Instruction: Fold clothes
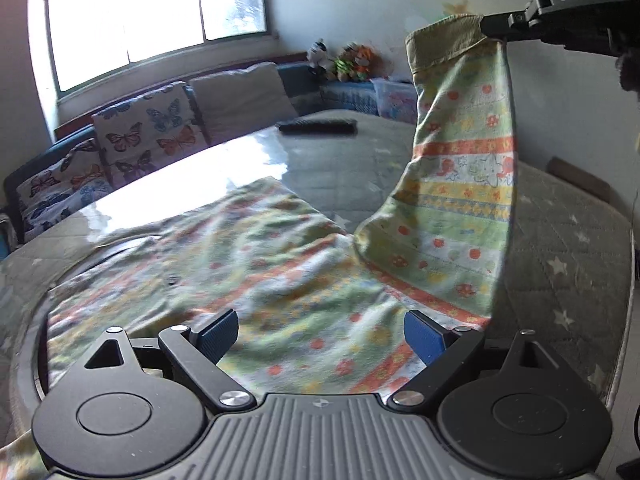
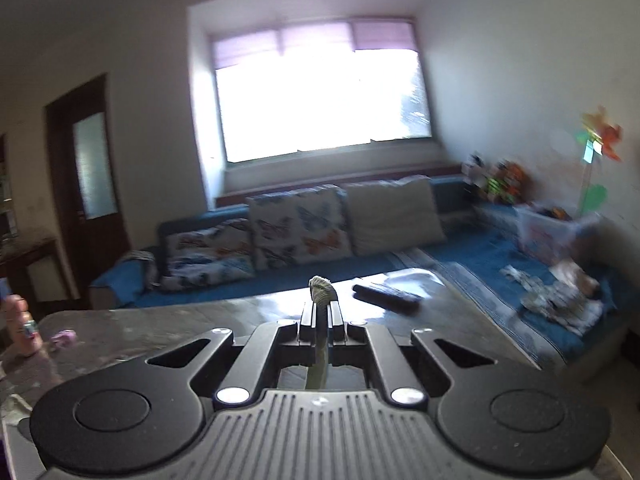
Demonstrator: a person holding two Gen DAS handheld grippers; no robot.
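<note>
A patterned garment [image 1: 280, 280], green with orange and yellow bands, lies spread on the table [image 1: 352, 168]. One sleeve [image 1: 460, 168] rises steeply to the upper right, where my right gripper [image 1: 490, 26] is shut on its ribbed cuff [image 1: 444, 40]. In the right wrist view the same gripper [image 2: 320, 304] pinches a bunched bit of that cuff [image 2: 320, 286], held high above the table. My left gripper [image 1: 320, 334] hovers low over the garment's near part with its blue pads [image 1: 424, 336] wide apart and nothing between them.
A dark remote control [image 1: 318, 125] lies at the table's far side. Beyond it runs a blue sofa [image 2: 460, 256] with butterfly cushions [image 1: 140, 132] and soft toys [image 1: 352, 62] under a bright window. A door [image 2: 86, 184] stands at the left. The table's right edge [image 1: 624, 280] is close.
</note>
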